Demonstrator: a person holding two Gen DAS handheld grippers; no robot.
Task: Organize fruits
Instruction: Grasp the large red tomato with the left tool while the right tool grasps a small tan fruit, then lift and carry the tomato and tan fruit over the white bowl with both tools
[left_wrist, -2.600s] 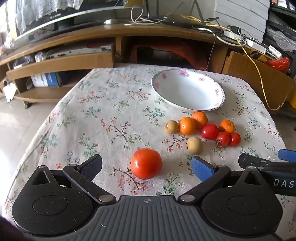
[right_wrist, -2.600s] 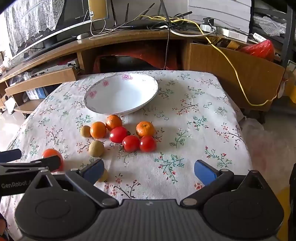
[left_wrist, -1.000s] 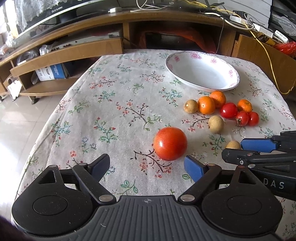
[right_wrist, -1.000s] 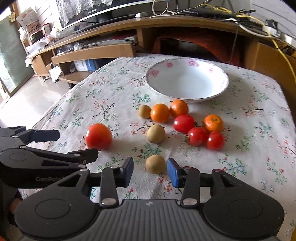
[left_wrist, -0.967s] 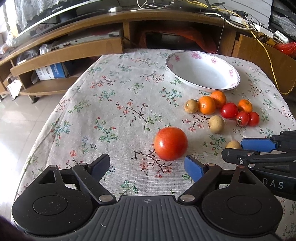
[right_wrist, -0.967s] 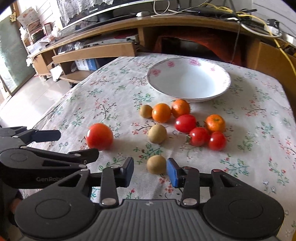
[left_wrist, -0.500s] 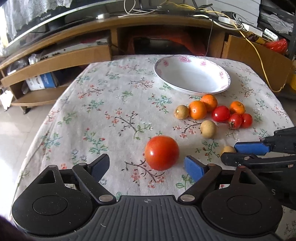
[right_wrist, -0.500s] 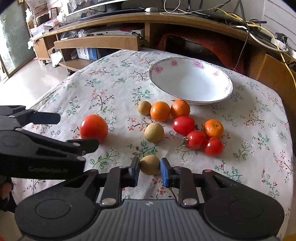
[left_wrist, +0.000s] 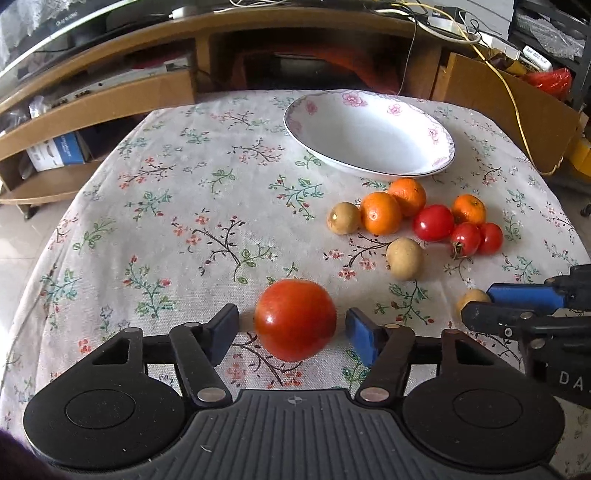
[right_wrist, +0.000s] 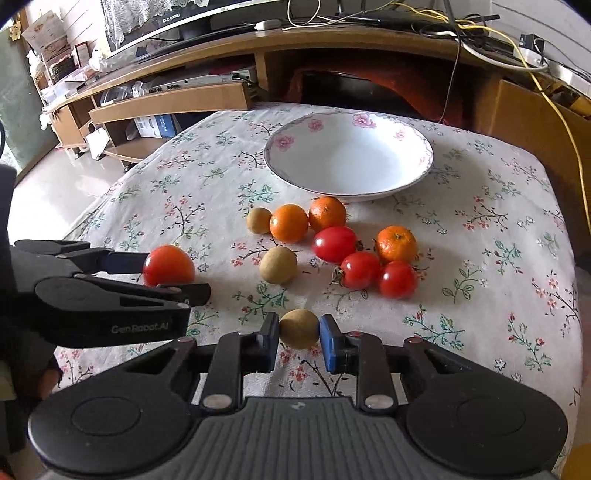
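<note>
A large red tomato (left_wrist: 294, 318) sits on the floral tablecloth between the fingers of my left gripper (left_wrist: 293, 330), which is partly closed around it with small gaps on both sides. My right gripper (right_wrist: 298, 334) is shut on a small brown longan (right_wrist: 299, 328). Both show in the other view: the tomato (right_wrist: 168, 265) in the left gripper (right_wrist: 162, 267), the longan (left_wrist: 472, 298) in the right gripper (left_wrist: 495, 304). An empty white bowl with pink flowers (left_wrist: 369, 134) (right_wrist: 349, 155) stands at the back. Oranges (right_wrist: 289, 222), small tomatoes (right_wrist: 360, 270) and longans (right_wrist: 277, 264) lie in front of it.
The table (left_wrist: 207, 192) is covered by a floral cloth and drops off at left and right. A wooden TV stand (left_wrist: 110, 96) with shelves, cables and boxes stands behind it. A cardboard board (left_wrist: 506, 110) leans at the back right.
My left gripper has moved forward around the large tomato and narrowed its jaws. My right gripper has closed onto the nearest longan.
</note>
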